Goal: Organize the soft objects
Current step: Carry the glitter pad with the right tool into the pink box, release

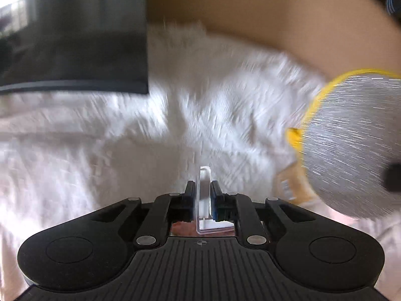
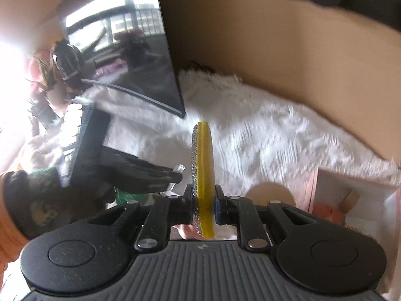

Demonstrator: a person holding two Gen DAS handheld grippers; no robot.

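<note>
**Sponge held edge-on above the white rug**

Your right gripper (image 2: pixel 204 200) has its fingers clamped on a round sponge (image 2: pixel 203 175), yellow with a grey scrubbing face, above the fluffy rug (image 2: pixel 263 138). It looks light and soft; hold the rim gently. Your left gripper (image 1: pixel 203 195) has its fingers together on a clear plastic piece (image 1: pixel 204 200). Motion blur hides details.
</note>
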